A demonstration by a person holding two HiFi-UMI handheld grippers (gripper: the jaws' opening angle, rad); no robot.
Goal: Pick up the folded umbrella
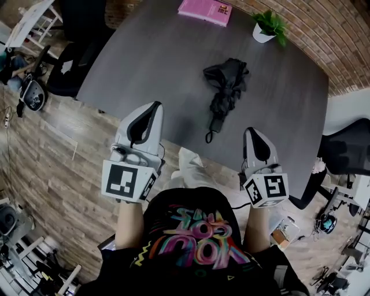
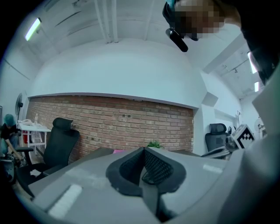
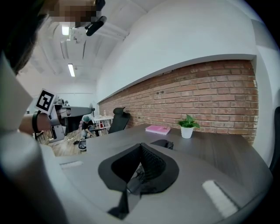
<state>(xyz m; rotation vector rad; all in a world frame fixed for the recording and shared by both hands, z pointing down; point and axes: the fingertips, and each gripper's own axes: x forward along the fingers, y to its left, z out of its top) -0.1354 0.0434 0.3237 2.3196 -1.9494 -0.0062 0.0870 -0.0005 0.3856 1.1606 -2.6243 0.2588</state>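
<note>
Black umbrella (image 1: 226, 92): folded, lying flat near the middle of the tabletop (image 1: 150, 52). Strap loop end points toward me, bunched canopy end toward the far edge. Nothing touches it.
Surface: dark grey wood grain, rounded corners.
Left claw (image 1: 154, 107): jaws pressed together, and I see nothing between them in the left gripper view. It hangs over the near edge, to the left of the umbrella and well apart from it.
Right claw (image 1: 250, 132): jaws pressed together, nothing pinched. It is over the near edge, near the strap end on its right side, not touching.
Layout: umbrella sits between the two claws but further in than both tips.
Right gripper view: I see the umbrella as a dark lump just past the claw tip.
Left gripper view: I can't pick the umbrella out there; the claw body blocks the surface.
Pink book (image 1: 205, 10): flat at the far edge.
Potted plant (image 1: 267, 26): white pot, green leaves, far corner, just right of the book and close to the brick wall (image 1: 324, 34).
Black office chair (image 1: 347, 153): off the right side.
Floor (image 1: 52, 156): wood planks.
</note>
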